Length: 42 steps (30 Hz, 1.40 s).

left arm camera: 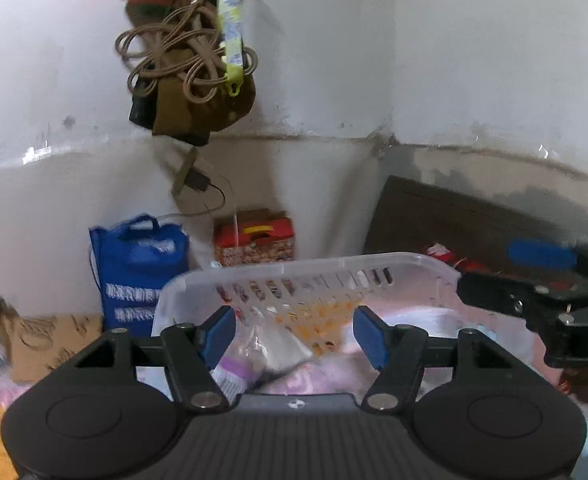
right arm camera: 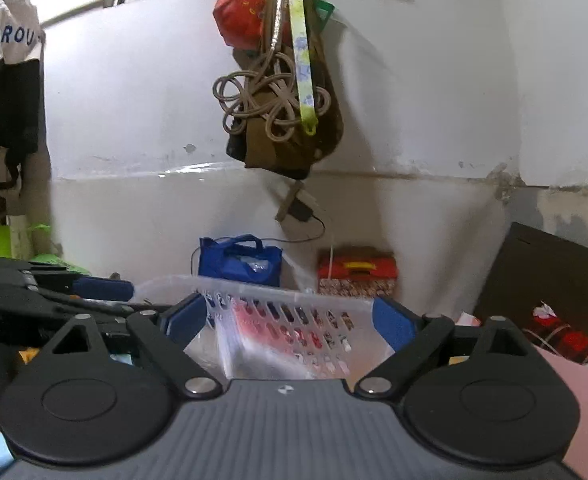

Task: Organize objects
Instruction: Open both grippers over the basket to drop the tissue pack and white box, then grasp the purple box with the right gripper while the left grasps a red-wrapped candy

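We see both tools drawn back from the clear slotted plastic basket (left arm camera: pixel 305 276), which sits just ahead of us on the near side of the cluttered corner. Our left gripper (left arm camera: pixel 294 336) has its blue pads parted about halfway, with nothing pinched between them; the basket and its contents only show through the gap. Our right gripper (right arm camera: pixel 290 322) stands spread wide, and it too grips nothing, the basket's rim passing behind its pads. We judge that the basket serves as the collecting place, which is why both tools face it with empty jaws.

Inside the basket lie pale pink and white soft things (left arm camera: pixel 294 360), too blurred for us to name. Farther off against the wall stand a blue fabric carry bag (left arm camera: pixel 138 264) and a red patterned box (left arm camera: pixel 256 240), with a brown pouch hung with looped cord (left arm camera: pixel 190 76) above them. A dark board (left arm camera: pixel 453 220) leans at the right. What the basket rests on is hidden by the tool bodies.
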Tool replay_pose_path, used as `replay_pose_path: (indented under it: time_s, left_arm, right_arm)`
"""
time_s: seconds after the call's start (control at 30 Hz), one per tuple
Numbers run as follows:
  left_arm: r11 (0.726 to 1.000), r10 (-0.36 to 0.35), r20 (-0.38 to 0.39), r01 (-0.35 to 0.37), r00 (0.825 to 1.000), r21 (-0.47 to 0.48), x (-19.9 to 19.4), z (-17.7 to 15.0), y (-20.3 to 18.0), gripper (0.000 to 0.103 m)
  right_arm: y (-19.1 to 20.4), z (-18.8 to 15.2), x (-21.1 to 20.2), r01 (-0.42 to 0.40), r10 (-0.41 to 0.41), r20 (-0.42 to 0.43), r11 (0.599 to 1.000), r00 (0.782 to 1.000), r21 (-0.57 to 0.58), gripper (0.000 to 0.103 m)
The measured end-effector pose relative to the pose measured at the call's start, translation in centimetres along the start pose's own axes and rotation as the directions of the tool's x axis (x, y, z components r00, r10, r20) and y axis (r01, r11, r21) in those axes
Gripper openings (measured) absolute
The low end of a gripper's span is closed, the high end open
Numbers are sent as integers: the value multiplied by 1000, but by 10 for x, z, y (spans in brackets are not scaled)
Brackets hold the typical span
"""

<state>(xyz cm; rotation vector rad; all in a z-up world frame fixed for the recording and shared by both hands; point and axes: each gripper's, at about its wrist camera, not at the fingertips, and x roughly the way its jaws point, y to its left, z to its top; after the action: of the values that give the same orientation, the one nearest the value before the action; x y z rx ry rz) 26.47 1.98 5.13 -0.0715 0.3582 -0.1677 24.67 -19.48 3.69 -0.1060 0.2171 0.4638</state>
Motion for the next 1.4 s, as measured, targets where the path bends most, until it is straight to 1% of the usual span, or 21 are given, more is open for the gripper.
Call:
replay_pose_path:
  time_s: [0.03, 0.07, 0.13, 0.2, 0.33, 0.37, 0.43, 0.53, 0.6, 0.63, 0.7, 0.8, 0.87, 0.93, 0.97, 1.03, 1.13, 1.2, 1.27, 1.33, 1.4]
  left_arm:
    - [1000, -20, 28, 20, 999, -13, -11, -3, 3, 69]
    - [1000, -21, 56, 22, 998, -18, -24, -7, 5, 74]
    - [1000, 3, 92, -2, 996, -4, -48, -19, 7, 82]
    - [999, 37, 104, -41, 994, 32, -64, -38, 7, 89]
    - [992, 98, 26, -100, 995, 78, -59, -76, 10, 89]
    - [991, 111, 5, -111, 994, 77, -54, -84, 12, 89]
    - [991, 123, -35, -121, 992, 61, -44, -94, 18, 89]
    - [992, 126, -111, -123, 986, 36, -28, -103, 24, 89]
    - [989, 145, -135, -142, 980, 33, -20, -109, 27, 89]
    - [989, 146, -153, -145, 977, 21, -19, -110, 29, 89]
    - [992, 118, -169, -122, 979, -19, -16, -109, 36, 89]
    - [993, 99, -173, -109, 980, -47, -14, -109, 40, 89]
    - [994, 89, -184, -99, 979, -45, -11, -109, 39, 85]
    - [994, 90, -205, -99, 975, -33, -6, -109, 37, 76]
    - [995, 85, -217, -93, 973, -28, -4, -110, 37, 72]
    - [997, 69, -228, -76, 971, -25, -3, -110, 34, 68]
    - [997, 72, -220, -78, 973, -16, -5, -111, 32, 59]
    - [998, 54, -222, -58, 974, -12, -5, -111, 31, 53]
    - [999, -21, -220, 14, 975, -33, -8, -112, 31, 48]
    - [996, -77, -200, 67, 977, -54, -13, -114, 34, 47]
    - [993, -108, -174, 99, 979, -58, -18, -115, 34, 47]
  right_arm:
    - [-1, -6, -9, -14, 14, 16, 1000, 1000, 26, 101]
    - [-4, -12, -17, -19, 18, 32, 999, 999, 51, 103]
    - [-2, -29, -37, 11, -17, 64, 995, 998, 98, 103]
    - [5, -53, -51, 10, -14, 48, 996, 999, 93, 103]
    - [26, -89, -56, -32, 42, -100, 994, 994, 108, 103]
    - [35, -99, -60, -21, 32, -123, 995, 992, 95, 103]
    - [48, -109, -63, -8, 15, -140, 998, 990, 55, 103]
    - [52, -115, -60, -27, 27, -168, 1000, 985, 2, 103]
    - [44, -114, -52, -33, 41, -203, 999, 978, 43, 103]
    - [39, -113, -49, -54, 70, -214, 995, 974, 83, 103]
    - [31, -115, -49, -88, 115, -225, 988, 968, 127, 101]
    - [33, -119, -45, -109, 139, -261, 986, 955, 127, 91]
    - [42, -122, -45, -134, 154, -282, 987, 947, 88, 86]
    - [45, -122, -41, -128, 141, -304, 990, 942, 61, 81]
    - [45, -122, -39, -132, 146, -316, 989, 938, 64, 76]
    - [40, -125, -37, -145, 168, -333, 985, 928, 93, 70]
    - [37, -127, -37, -150, 180, -335, 982, 925, 115, 46]
    - [36, -126, -38, -138, 170, -326, 983, 930, 118, 46]
    - [33, -126, -42, -127, 160, -291, 983, 943, 129, 46]
    - [31, -126, -47, -113, 147, -260, 984, 954, 139, 46]
    - [31, -126, -53, -86, 115, -220, 987, 969, 137, 46]
